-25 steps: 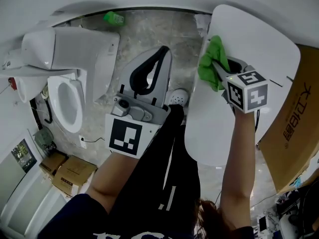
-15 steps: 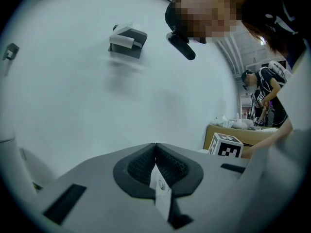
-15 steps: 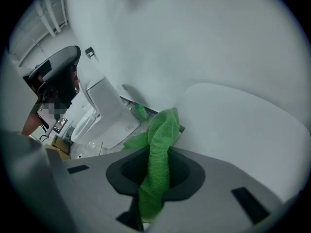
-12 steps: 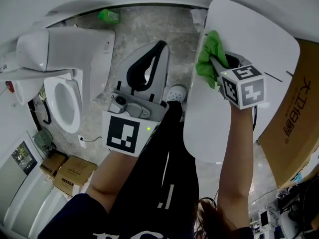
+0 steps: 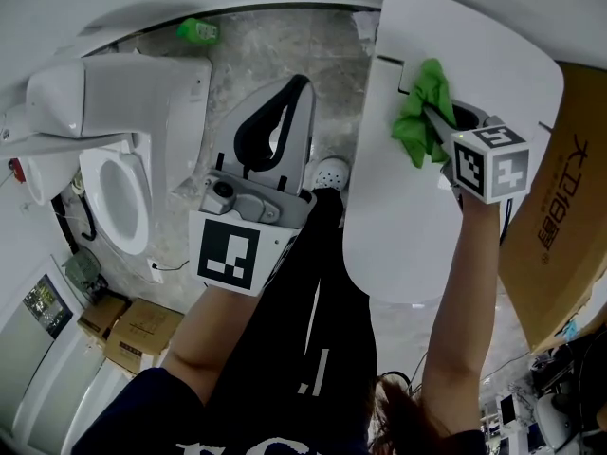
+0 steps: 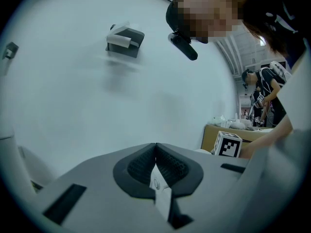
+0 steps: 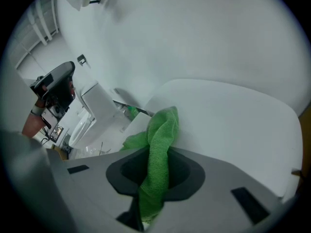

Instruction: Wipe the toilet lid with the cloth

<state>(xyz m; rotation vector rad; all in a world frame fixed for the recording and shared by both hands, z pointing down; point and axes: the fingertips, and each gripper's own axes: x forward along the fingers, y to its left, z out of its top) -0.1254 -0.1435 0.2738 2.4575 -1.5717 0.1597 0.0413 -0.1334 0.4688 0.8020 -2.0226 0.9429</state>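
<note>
Right gripper [image 5: 434, 126] clamped on green cloth [image 5: 415, 121], cloth against white lid [image 5: 408, 245] at one o'clock in head view, left gripper [image 5: 302, 91] near centre, jaws together, off the lid, toilet [image 5: 114, 188] at nine o'clock

The cloth [image 7: 158, 144] is a matt green fabric with a fine looped weave, rough against the smooth white toilet lid [image 5: 436, 216], which looks like hard plastic with a soft sheen. The left gripper [image 6: 155, 166] and the right gripper [image 7: 156, 168] both have matt grey plastic bodies, and dark, finely ribbed, rubbery-looking pads [image 6: 139, 169] line their jaws. The floor [image 5: 275, 55] is mottled grey stone or stone-look tile, the toilet [image 5: 142, 93] standing on it is glossy white, and the box [image 5: 564, 207] is plain matt brown cardboard.
</note>
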